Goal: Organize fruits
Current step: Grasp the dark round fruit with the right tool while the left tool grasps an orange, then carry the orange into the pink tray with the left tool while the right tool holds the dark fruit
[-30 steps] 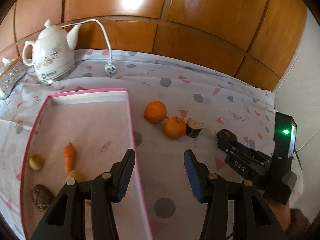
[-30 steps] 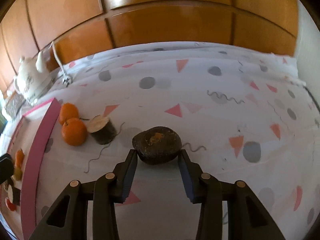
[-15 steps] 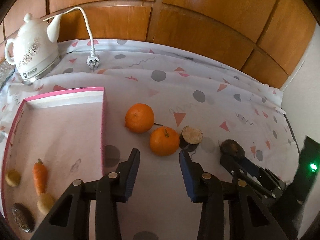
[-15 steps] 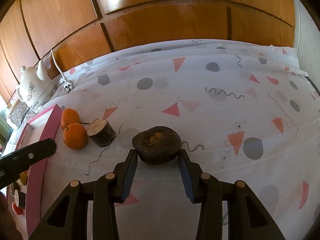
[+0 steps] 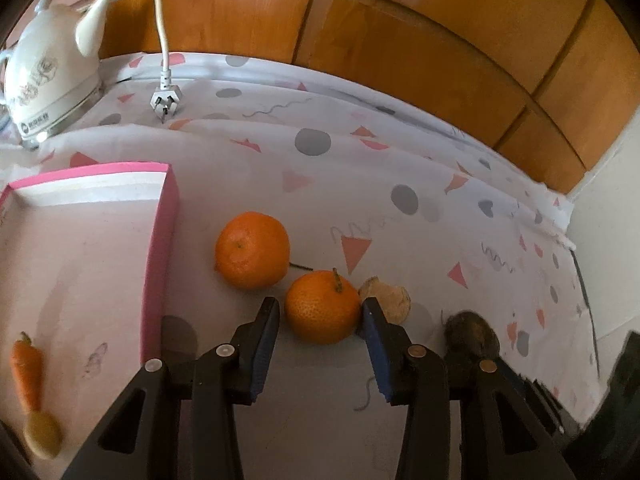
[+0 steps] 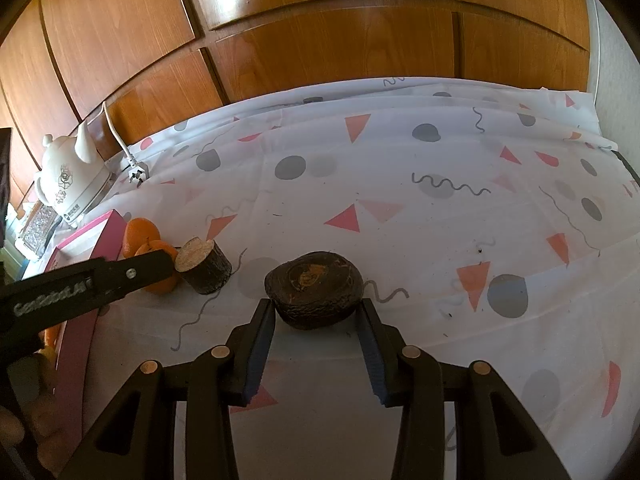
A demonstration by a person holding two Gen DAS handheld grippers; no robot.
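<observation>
Two oranges lie on the patterned cloth right of the pink tray [image 5: 160, 240]. My left gripper [image 5: 320, 312] straddles the nearer orange [image 5: 322, 308]; its jaws are opening, and a thin gap shows at the left pad. The farther orange [image 5: 252, 250] sits free beside the tray wall. My right gripper [image 6: 318, 308] is shut on a dark, rough, flattened fruit [image 6: 314, 290] that rests on the cloth. A short brown cut piece [image 6: 204, 266] stands between the two grippers. The left gripper's finger [image 6: 100, 276] crosses the right wrist view at the left.
Inside the tray lie a carrot [image 5: 28, 368] and a small yellowish item [image 5: 42, 436]. A white kettle [image 5: 48, 80] stands at the back left, its plug [image 5: 165, 100] lying on the cloth. Wooden panels run along the back, a white wall at the right.
My left gripper moved right and down from the tray edge to the nearer orange, with its jaws narrower than before. The right gripper and its dark fruit stayed put.
</observation>
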